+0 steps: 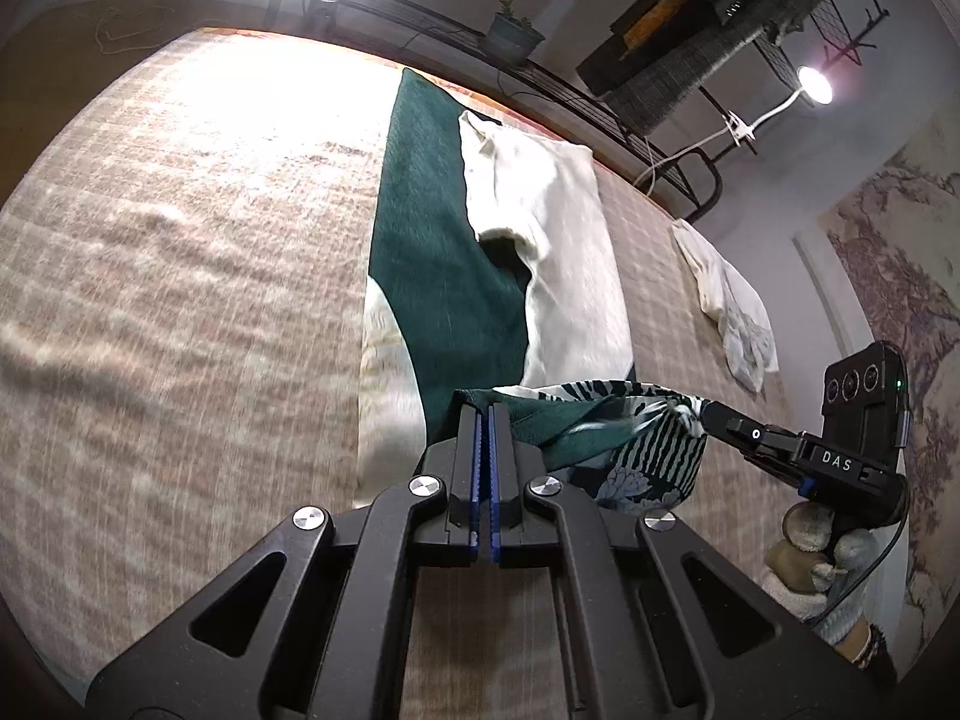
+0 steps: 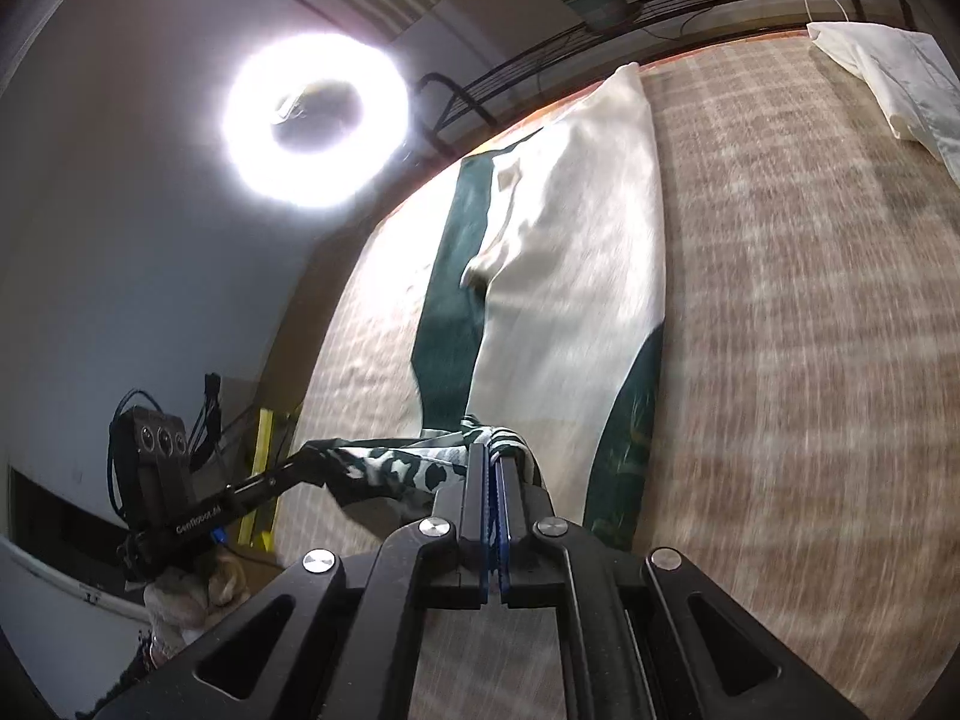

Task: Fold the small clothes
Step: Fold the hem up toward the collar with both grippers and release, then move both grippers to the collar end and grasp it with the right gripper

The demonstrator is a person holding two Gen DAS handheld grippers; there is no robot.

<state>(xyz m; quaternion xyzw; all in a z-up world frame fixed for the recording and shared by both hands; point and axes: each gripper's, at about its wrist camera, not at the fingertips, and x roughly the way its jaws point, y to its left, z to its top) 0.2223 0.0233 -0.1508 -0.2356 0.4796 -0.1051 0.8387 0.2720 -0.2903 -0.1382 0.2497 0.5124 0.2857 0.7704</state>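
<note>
A dark green garment (image 1: 432,240) (image 2: 450,312) lies lengthwise on the checked beige bedcover (image 1: 180,300) (image 2: 810,360), with a white garment (image 1: 552,252) (image 2: 570,252) spread over its right part. The green garment's near edge, printed with white stripes and flowers (image 1: 630,438) (image 2: 396,468), is lifted off the cover and stretched between both grippers. My left gripper (image 1: 483,411) (image 2: 309,457) is shut on its left corner. My right gripper (image 2: 492,453) (image 1: 711,414) is shut on the other corner. I cannot tell whether the white garment is a separate piece.
A crumpled pile of white clothes (image 1: 729,306) (image 2: 894,72) lies at the bed's right side. A black metal rail with a potted plant (image 1: 513,36) (image 2: 594,0) runs along the far edge. A ring light (image 2: 312,120) and a clip lamp (image 1: 813,84) shine brightly.
</note>
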